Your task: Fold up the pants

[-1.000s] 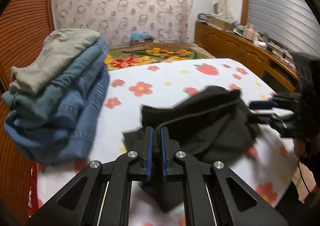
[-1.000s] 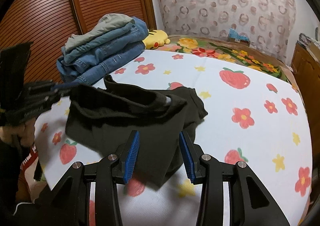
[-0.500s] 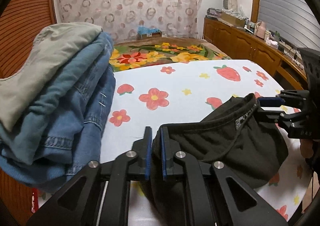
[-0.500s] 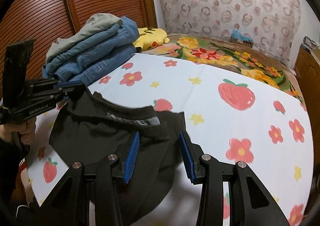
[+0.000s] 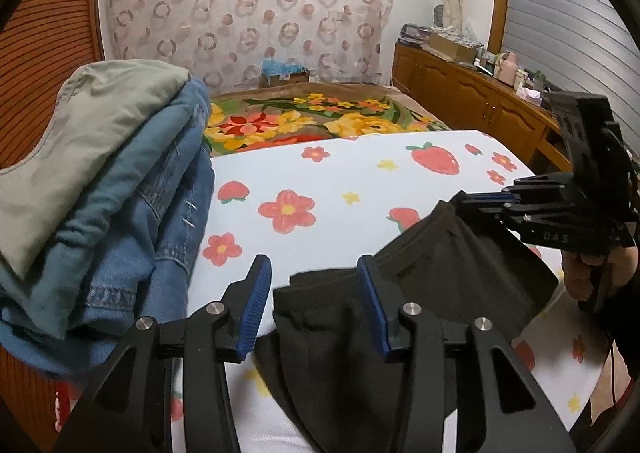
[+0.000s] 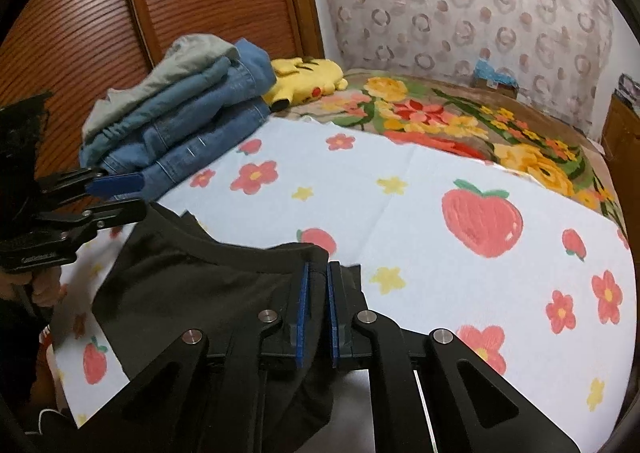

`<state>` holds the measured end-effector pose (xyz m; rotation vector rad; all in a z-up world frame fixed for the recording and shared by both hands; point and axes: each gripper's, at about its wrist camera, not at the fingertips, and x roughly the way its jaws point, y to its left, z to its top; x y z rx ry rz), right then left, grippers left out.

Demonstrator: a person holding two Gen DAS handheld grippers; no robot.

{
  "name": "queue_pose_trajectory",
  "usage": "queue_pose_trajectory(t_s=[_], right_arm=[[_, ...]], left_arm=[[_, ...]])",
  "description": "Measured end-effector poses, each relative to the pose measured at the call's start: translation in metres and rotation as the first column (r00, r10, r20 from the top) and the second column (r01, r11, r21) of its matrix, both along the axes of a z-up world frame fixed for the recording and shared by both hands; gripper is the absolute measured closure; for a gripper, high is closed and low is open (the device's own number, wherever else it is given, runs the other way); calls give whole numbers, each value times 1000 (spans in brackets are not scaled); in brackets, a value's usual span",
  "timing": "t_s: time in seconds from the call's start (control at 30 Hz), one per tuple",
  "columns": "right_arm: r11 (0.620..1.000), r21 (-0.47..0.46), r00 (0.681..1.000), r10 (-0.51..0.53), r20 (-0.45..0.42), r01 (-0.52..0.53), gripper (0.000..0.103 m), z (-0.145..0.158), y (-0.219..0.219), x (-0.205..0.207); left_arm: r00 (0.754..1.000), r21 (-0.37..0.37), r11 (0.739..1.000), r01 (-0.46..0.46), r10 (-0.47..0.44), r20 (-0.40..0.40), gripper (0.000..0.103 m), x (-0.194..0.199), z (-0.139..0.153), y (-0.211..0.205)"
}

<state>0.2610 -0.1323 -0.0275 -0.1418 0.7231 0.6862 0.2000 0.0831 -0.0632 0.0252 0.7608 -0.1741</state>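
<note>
As the left gripper (image 5: 312,301) opens its jaws off the black pants (image 5: 440,285), the right gripper (image 6: 318,309) closes on their waistband, so the hold changes hands near the bed's (image 6: 400,189) front edge.

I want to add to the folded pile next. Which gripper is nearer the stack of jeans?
Left. The left gripper, jaws opening, sits beside the stack of folded jeans; the right gripper is farther off.
</note>
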Motion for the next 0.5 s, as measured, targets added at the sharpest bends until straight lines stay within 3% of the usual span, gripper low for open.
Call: queue_pose_trajectory(t_s=[0.3, 0.5], right_arm=[[1000, 16, 1000, -27, 8, 27, 75, 15, -17, -31], [999, 12, 999, -43, 30, 42, 72, 14, -24, -70]], left_arm=[[1000, -5, 1000, 5, -5, -31, 57, -25, -15, -5], [1000, -5, 1000, 16, -16, -23, 57, -45, -16, -10]])
